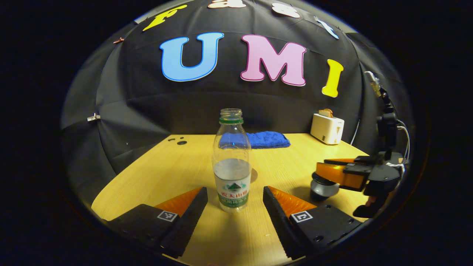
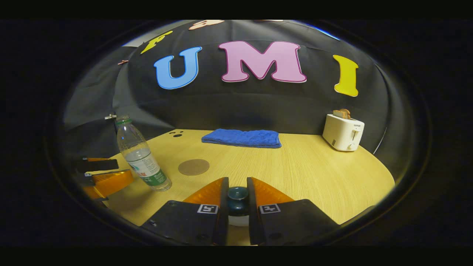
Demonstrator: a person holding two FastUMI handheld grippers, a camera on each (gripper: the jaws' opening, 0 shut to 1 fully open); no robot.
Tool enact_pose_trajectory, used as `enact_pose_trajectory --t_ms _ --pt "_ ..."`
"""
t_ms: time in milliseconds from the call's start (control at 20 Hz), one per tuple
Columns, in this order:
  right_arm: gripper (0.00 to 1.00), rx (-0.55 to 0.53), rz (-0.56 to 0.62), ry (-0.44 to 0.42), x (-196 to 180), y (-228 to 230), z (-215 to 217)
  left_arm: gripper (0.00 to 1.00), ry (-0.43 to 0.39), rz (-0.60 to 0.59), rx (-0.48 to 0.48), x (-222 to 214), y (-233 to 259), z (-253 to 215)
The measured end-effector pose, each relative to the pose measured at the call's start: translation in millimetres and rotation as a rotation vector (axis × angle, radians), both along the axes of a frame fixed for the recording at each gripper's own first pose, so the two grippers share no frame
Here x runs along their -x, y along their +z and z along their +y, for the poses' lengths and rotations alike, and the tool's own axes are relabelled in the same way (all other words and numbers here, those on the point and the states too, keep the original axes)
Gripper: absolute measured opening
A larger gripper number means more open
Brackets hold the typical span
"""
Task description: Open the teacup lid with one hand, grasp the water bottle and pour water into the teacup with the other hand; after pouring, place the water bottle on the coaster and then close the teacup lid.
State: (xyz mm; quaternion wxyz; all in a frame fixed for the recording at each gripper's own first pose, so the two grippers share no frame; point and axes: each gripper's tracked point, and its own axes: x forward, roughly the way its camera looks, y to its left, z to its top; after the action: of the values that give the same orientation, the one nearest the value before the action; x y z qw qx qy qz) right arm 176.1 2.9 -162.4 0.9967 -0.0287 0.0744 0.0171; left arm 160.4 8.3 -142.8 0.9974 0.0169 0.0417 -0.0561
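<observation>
In the left gripper view, the left gripper (image 1: pixel 235 207) stands wide apart, the uncapped water bottle (image 1: pixel 231 162) upright on the wooden table (image 1: pixel 155 173) between its fingers, untouched; a blue cloth (image 1: pixel 268 140) lies behind it, a white toaster (image 1: pixel 327 128) far right, and the right gripper (image 1: pixel 323 176) sits over the teacup (image 1: pixel 322 188). In the right gripper view, the right gripper (image 2: pixel 237 199) is clamped on the teacup lid (image 2: pixel 237 197) — the round coaster (image 2: pixel 193 167) lies bare beside the bottle (image 2: pixel 142 157).
</observation>
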Motion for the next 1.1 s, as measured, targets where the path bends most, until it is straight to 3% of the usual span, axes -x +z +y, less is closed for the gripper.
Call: enact_pose_trajectory --t_ms 250,300,400,500,550,650,750,900,1100 --pt "0.25 -0.012 0.013 -0.025 10.7 3.1 -14.6 0.96 -0.002 -0.035 0.037 -40.0 4.7 0.5" --pt "0.21 -0.010 0.018 -0.035 15.0 1.6 -18.8 0.95 0.001 -0.044 0.039 -48.9 6.6 2.3" --pt "0.25 -0.005 0.025 -0.056 23.0 -1.7 -27.6 0.95 -0.008 -0.057 0.049 -65.0 8.1 0.5" --pt "0.21 -0.006 0.037 -0.073 30.3 -5.9 -34.3 0.95 -0.015 -0.057 0.052 -74.5 6.0 1.6" --pt "0.30 -0.007 0.045 -0.078 32.8 -8.1 -37.1 0.94 -0.022 -0.053 0.055 -77.7 3.6 1.2" --pt "0.21 -0.008 0.060 -0.091 37.1 -12.7 -43.7 0.85 -0.023 -0.065 0.064 -81.4 7.0 0.4" --pt "0.25 -0.018 0.054 -0.100 36.7 -11.3 -46.4 0.81 -0.029 -0.063 0.051 -78.8 5.4 0.0" --pt "0.25 -0.030 0.044 -0.108 35.7 -7.4 -49.0 0.77 -0.044 -0.065 -0.036 -72.9 5.7 -2.0" --pt "0.25 -0.019 0.041 -0.137 43.1 -10.6 -66.1 0.77 -0.065 -0.100 -0.342 -73.8 10.9 -15.7"
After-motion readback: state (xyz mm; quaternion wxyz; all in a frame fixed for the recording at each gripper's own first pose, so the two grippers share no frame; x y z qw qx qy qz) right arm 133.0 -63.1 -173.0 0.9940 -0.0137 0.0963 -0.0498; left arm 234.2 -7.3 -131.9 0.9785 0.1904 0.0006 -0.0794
